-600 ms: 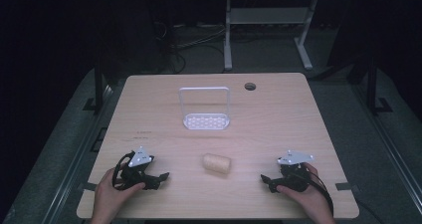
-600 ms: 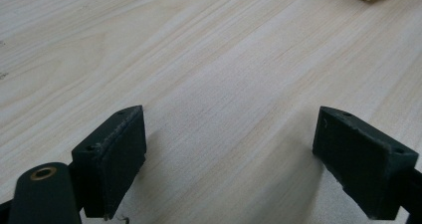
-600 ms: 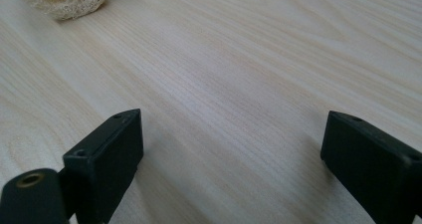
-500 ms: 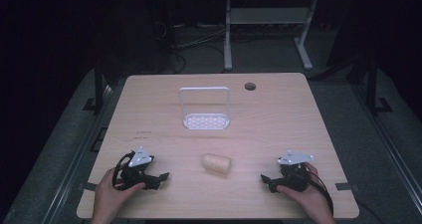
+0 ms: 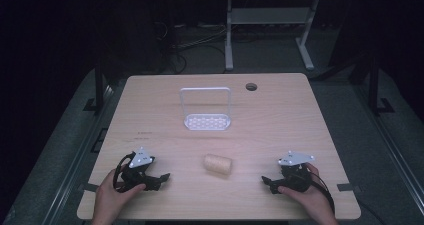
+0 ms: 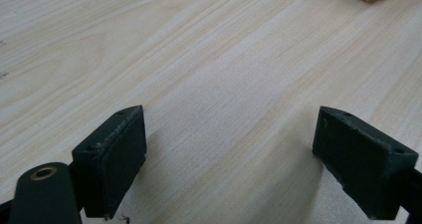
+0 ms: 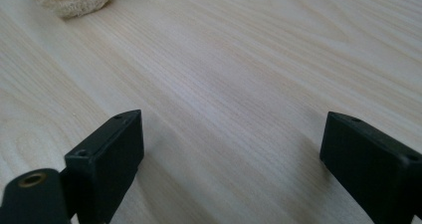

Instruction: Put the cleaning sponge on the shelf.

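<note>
High view: two tongs, one loofah piece, one white rack, all on one pale wood-grain surface (image 5: pixel 300 115); the left tongs (image 5: pixel 161 178) and right tongs (image 5: pixel 266 182) both rest low near the front edge, each with jaws spread wide and nothing between them; the loofah piece (image 5: pixel 218 164) lies on its side between the two tongs, apart from both; it is a short, stubby cylinder, tan, coarse and fibrous; beyond it stands the rack (image 5: pixel 207 121), a perforated base with a thin arched frame.

one loofah (image 5: pixel 218 164), one rack (image 5: pixel 207 121) (white), two grippers
</note>
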Demonstrator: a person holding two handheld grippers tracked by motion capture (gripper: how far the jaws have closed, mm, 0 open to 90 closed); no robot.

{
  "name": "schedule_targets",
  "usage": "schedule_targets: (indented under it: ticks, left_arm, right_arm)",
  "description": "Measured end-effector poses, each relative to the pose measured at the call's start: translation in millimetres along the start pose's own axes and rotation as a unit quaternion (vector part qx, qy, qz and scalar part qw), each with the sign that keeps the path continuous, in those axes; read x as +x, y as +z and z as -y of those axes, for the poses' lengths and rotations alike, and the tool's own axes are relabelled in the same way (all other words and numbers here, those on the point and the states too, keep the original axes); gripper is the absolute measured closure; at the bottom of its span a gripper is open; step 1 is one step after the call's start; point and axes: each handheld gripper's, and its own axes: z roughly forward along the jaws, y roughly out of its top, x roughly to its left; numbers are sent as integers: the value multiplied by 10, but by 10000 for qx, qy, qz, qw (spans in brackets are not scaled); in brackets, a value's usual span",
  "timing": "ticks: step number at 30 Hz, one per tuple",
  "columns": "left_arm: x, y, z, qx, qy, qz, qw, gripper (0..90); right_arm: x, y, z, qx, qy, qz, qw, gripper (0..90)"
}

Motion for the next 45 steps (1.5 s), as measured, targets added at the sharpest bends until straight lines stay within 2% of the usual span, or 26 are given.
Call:
schedule_targets:
  ticks: [10,23,31,37,45]
  left_arm:
    - [0,0,0,0,0,0,10000,131]
    - [1,0,0,2,1,0,10000,131]
    - [0,0,0,0,-2,1,10000,131]
    - [1,0,0,2,1,-1,10000,131]
    - [0,0,0,0,-2,0,10000,131]
  right_arm:
    - [-16,-15,-52,-66,12,-132,9999,97]
    - [-81,-48,-254,-187,-64,-280,9994,97]
    - [-80,-18,-348,-225,-138,-368,9990,98]
    - [-84,8,-446,-316,-202,-508,9980,98]
    - [-74,52,-526,-306,-279,-655,9970,98]
